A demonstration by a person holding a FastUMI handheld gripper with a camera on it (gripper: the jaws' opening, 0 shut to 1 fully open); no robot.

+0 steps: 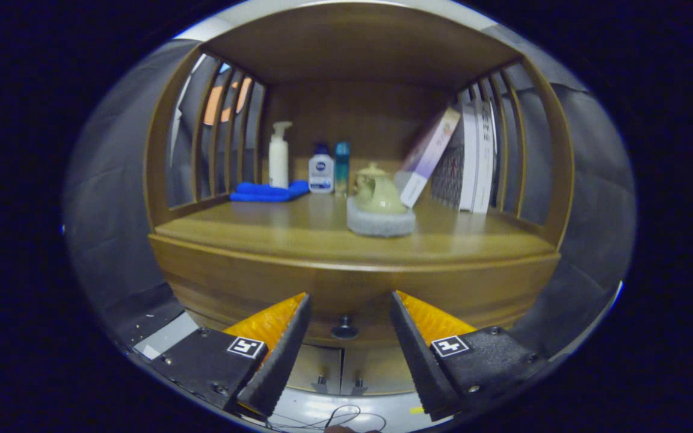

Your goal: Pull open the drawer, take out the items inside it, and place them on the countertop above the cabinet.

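We're holding the tongs [346,300] wide open, gripping nothing, with the wooden drawer's small round metal knob [344,328] sitting between them.

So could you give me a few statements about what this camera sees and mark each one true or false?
1. The gripper is open, its fingers apart on either side of the drawer knob. True.
2. The drawer is pulled out. False: it is closed.
3. A teapot sits on a grey pad on the countertop. True.
4. The blue cloth lies under the teapot. False: it lies beside the white pump bottle.
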